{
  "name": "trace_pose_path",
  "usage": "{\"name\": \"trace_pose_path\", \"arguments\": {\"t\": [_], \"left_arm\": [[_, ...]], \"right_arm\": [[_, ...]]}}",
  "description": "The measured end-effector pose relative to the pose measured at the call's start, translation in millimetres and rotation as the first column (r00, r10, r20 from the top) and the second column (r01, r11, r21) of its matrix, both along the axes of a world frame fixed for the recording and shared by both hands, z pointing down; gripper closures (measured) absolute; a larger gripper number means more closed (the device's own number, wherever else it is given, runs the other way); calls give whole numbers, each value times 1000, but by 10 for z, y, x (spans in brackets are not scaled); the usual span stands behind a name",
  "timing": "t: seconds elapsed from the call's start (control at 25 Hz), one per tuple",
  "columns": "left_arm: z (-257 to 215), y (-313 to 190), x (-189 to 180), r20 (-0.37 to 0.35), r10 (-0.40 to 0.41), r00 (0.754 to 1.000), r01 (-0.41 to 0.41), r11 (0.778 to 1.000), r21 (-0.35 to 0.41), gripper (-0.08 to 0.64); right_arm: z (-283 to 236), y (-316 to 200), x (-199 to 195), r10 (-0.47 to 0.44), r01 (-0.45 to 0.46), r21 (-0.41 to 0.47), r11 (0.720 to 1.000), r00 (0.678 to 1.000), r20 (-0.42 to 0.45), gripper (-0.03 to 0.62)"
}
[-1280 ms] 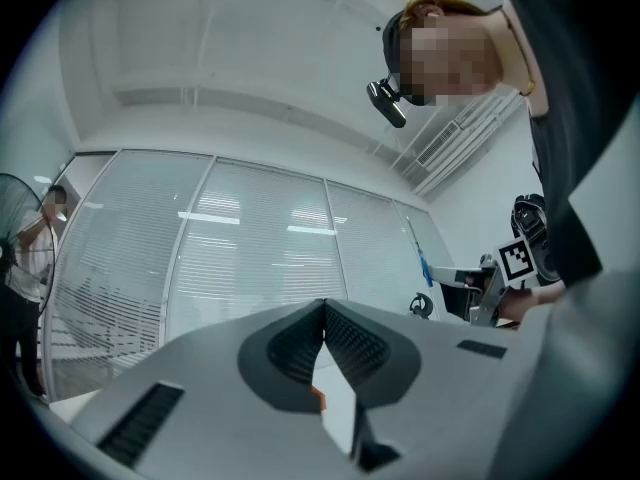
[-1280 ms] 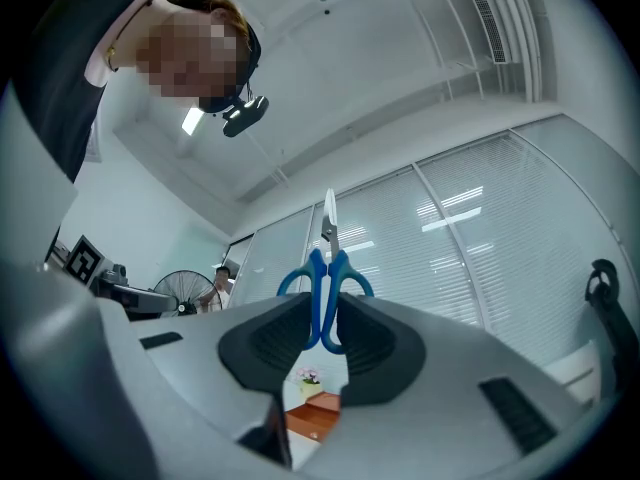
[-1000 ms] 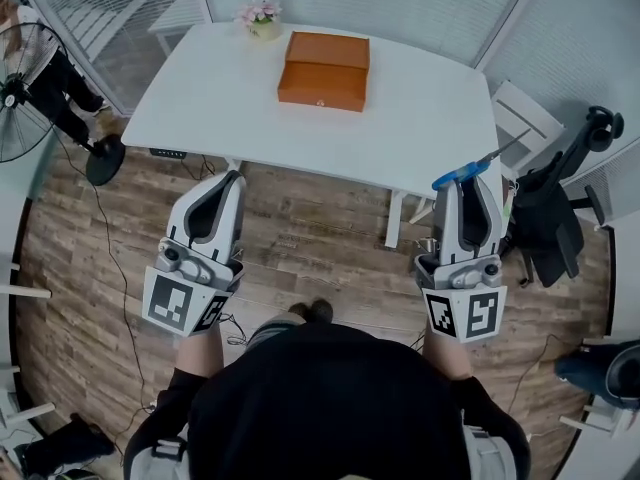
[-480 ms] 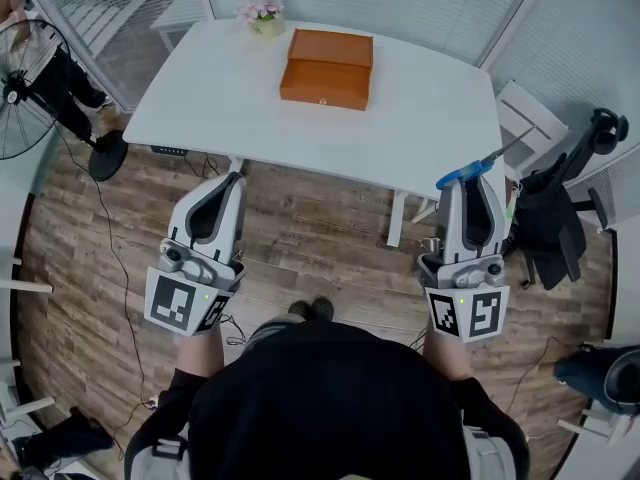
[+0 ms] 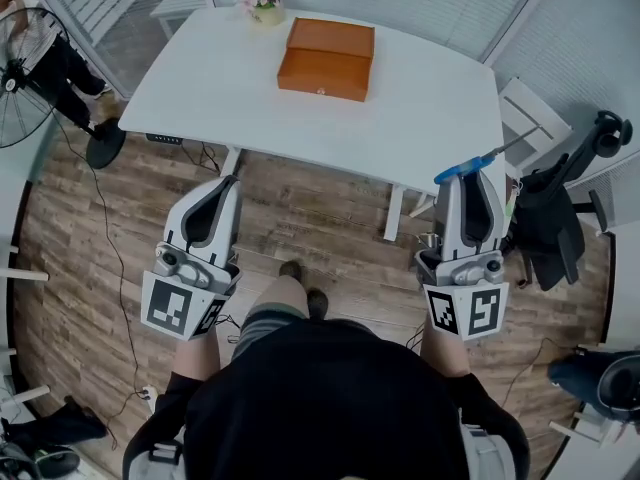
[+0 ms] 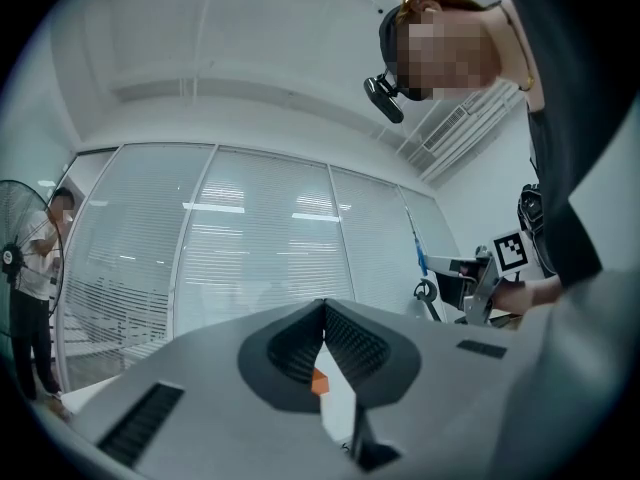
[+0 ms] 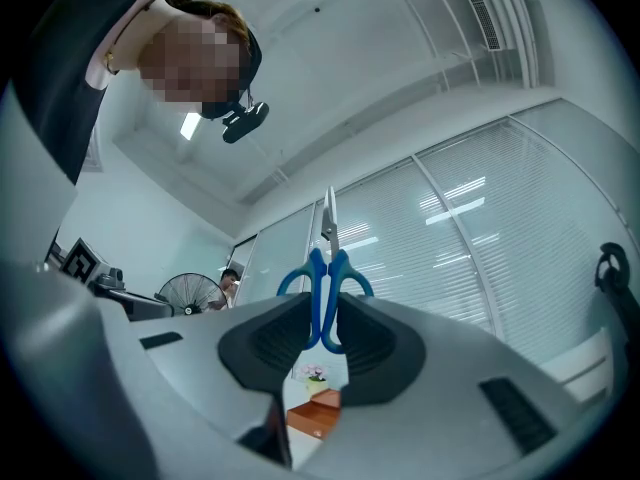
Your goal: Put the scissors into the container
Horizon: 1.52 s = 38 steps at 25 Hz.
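Blue-handled scissors (image 5: 466, 169) stick out of my right gripper (image 5: 468, 178), which is shut on their handles; the blades point up and to the right. In the right gripper view the scissors (image 7: 325, 280) stand upright between the pads. My left gripper (image 5: 228, 182) is shut with nothing in it, its pads meeting in the left gripper view (image 6: 324, 308). The container, an orange-brown box (image 5: 326, 59) with its lid closed, lies on the white table (image 5: 200, 78) well ahead of both grippers. Both grippers hang over the wooden floor, short of the table's near edge.
A small pot of pink flowers (image 5: 264, 3) stands at the table's far edge. A floor fan (image 5: 40, 78) and a person (image 5: 62, 63) are at the left. A white chair (image 5: 527, 118) and a black scooter (image 5: 560, 193) are at the right. Cables run over the floor.
The view has shifted a little toward the table and one leg has stepped forward. Both grippers hold the same pose, the scissors still gripped.
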<state>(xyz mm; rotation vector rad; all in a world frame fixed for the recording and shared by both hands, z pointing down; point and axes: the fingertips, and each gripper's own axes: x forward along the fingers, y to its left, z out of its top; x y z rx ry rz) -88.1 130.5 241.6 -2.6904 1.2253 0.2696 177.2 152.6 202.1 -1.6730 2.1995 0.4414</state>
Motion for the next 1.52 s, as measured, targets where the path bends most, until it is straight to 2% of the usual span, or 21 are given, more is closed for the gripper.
{"name": "trace_pose_path", "arguments": {"t": [0.28,0.52,1.52], "left_arm": [[-5,-63,-92,-1,-14,1000,14,1000,19,548],[-38,-349,-80,-2,5,1000,-5,999,32,548],[-246,-2494,5,-6,89,996,-89,994,68,548]], "right_arm": [[63,-89,-61,-7,7,0,1000,1000,-2,505],[24,-320,-48,11,-11,11,1000,1000,-4,506],[-116,-2251,-75,65,-65,23,998,998,-3,505]]}}
